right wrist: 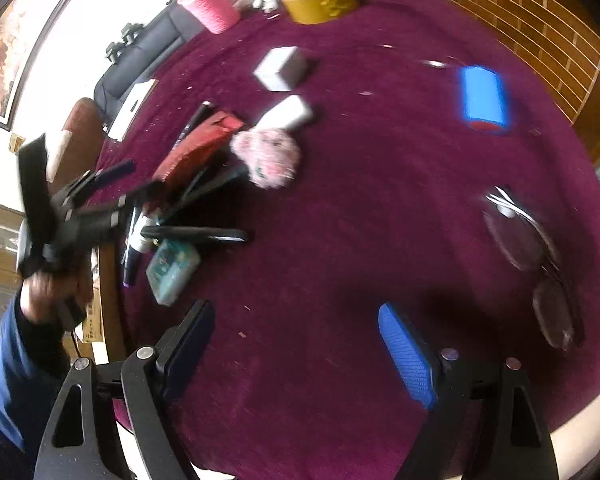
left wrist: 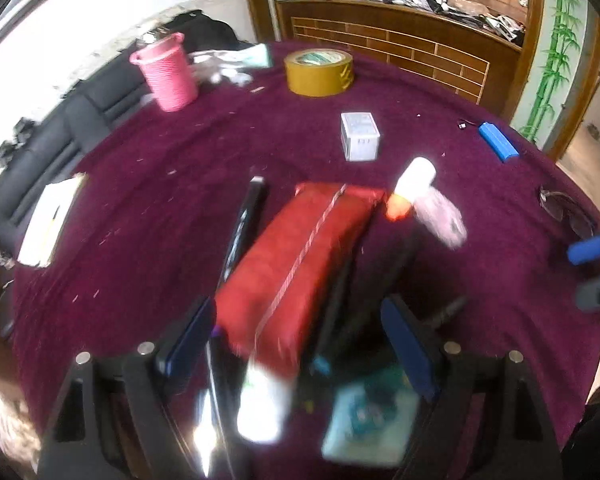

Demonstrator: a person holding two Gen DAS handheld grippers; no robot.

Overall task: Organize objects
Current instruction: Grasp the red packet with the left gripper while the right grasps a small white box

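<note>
Currently: left tongs spread, straddling red pouch in clutter pile on table. Right tongs spread, empty, near eyeglasses. Risk: blurred, crowded pile; closing may snag neighbouring pens.

A red pouch lay lengthwise between the left claw's fingers. A white box sat beyond it. Tape stood farthest.

Pouch among pens mid-table, small box behind it, tape roll and basket farthest back
</note>
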